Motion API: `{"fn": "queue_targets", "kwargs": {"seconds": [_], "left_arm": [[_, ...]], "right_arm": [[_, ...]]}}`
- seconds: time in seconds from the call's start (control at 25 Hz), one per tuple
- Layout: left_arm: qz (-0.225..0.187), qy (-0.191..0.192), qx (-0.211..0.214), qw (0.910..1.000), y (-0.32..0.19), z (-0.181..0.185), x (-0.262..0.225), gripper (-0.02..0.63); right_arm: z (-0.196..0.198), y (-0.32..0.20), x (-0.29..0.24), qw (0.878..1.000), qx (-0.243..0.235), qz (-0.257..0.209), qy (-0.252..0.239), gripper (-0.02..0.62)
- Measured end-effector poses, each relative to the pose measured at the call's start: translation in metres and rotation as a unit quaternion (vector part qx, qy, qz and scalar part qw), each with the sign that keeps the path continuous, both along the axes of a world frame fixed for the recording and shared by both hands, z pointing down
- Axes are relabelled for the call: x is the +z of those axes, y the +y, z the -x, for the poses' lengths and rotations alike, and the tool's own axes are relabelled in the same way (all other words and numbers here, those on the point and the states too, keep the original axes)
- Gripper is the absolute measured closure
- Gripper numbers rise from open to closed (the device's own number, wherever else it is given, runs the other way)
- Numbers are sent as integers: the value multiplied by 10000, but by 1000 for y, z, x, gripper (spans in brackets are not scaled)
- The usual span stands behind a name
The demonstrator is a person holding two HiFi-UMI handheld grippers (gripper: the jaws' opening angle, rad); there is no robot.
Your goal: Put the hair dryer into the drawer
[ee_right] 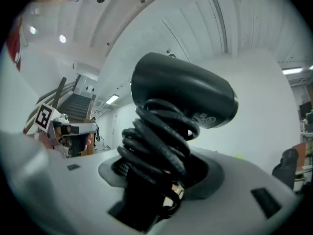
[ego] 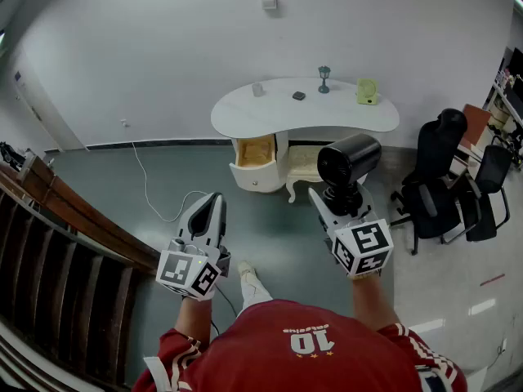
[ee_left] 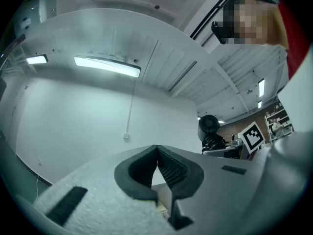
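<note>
Head view, with both gripper views. A grey-green floor (ego: 98,186) meets a plain white wall (ego: 147,47); a dark wooden staircase (ego: 49,276) runs down the left edge. The person, in a red shirt (ego: 302,341), stands well apart from a white kidney-shaped table (ego: 278,117) set against the wall. Two black office chairs (ego: 445,182) stand to the right of the table. On the table's left side a drawer (ego: 255,163) is pulled open, its pale wooden inside bare.

The hair dryer (ego: 348,163), black with its cord wound round the handle, stands upright in the right gripper (ego: 339,205), in the air in front of the table and away from the drawer. In the right gripper view the jaws are clenched on the cord-wrapped handle, and the barrel (ee_right: 181,89) rises above them. The left gripper (ego: 211,207) is held beside it, apart from it. In the left gripper view its jaw tips meet with nothing between them.

A white cable (ego: 151,190) trails across the floor from the wall. On the tabletop, from right to left, stand a small yellow-green object (ego: 367,91), a lamp-like figurine (ego: 324,78), a small dark item (ego: 299,96) and a pale cup (ego: 258,90).
</note>
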State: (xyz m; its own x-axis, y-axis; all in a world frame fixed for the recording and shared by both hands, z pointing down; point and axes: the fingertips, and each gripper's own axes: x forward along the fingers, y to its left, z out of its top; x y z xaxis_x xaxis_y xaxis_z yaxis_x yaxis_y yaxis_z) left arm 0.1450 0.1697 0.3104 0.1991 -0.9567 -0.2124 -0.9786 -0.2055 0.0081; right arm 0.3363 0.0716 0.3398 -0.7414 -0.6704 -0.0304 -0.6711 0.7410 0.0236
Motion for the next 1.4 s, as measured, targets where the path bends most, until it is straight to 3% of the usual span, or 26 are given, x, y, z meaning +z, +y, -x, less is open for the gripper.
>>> {"fn": "queue_targets", "kwargs": {"seconds": [0.8,1.4], "left_arm": [[99,38,109,9999,-18,10,12,606],[420,191,-98,9989,-85,91,38,606]], "right_arm": [[17,-6,26,9991,-173,277,266,336],[98,-83,54,9961,-275,674,501,333]]}}
